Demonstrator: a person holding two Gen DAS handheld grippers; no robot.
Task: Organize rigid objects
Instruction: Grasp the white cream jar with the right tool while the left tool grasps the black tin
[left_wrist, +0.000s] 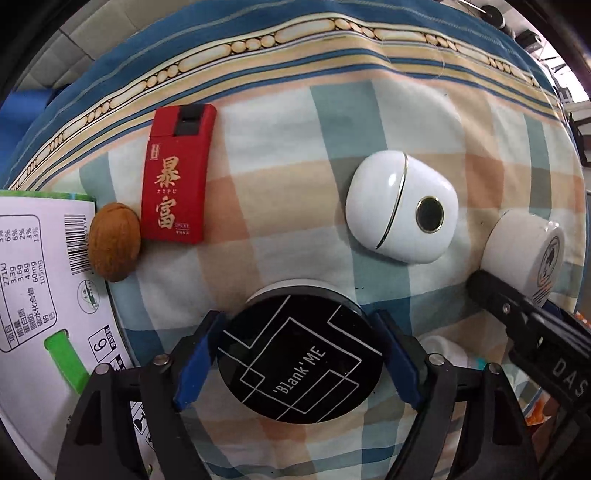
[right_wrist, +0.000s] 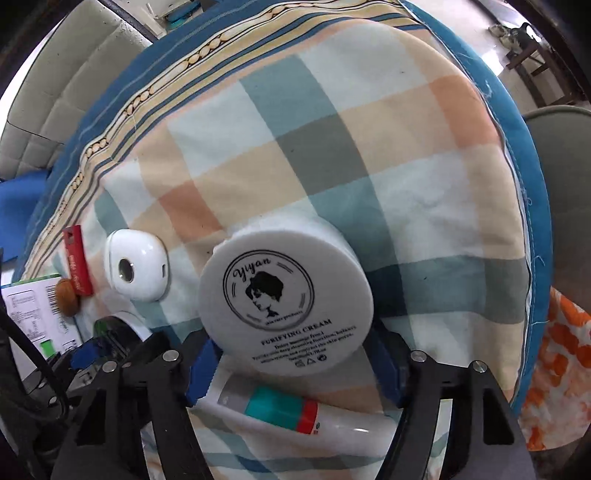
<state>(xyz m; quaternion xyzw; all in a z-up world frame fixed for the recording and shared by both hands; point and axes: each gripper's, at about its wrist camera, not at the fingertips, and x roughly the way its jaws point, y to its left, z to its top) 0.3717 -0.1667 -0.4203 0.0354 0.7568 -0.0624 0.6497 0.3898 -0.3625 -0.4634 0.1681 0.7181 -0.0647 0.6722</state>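
My left gripper (left_wrist: 299, 360) is shut on a round black compact (left_wrist: 300, 357) marked 'Blank' ME, its blue pads against both sides, low over the checked cloth (left_wrist: 280, 192). My right gripper (right_wrist: 291, 363) is shut on a white cream jar (right_wrist: 286, 299), held on its side with the printed lid facing the camera. The jar also shows in the left wrist view (left_wrist: 524, 251). A white pebble-shaped case (left_wrist: 402, 208) lies between the two. A red box (left_wrist: 177, 173), a walnut (left_wrist: 114, 242) and a white carton (left_wrist: 40, 295) lie at the left.
A white tube (right_wrist: 295, 410) with a teal and red band lies on the cloth under my right gripper. The cloth's blue striped border (right_wrist: 517, 155) runs along the far and right edges. An orange patterned fabric (right_wrist: 565, 362) is beyond the right edge.
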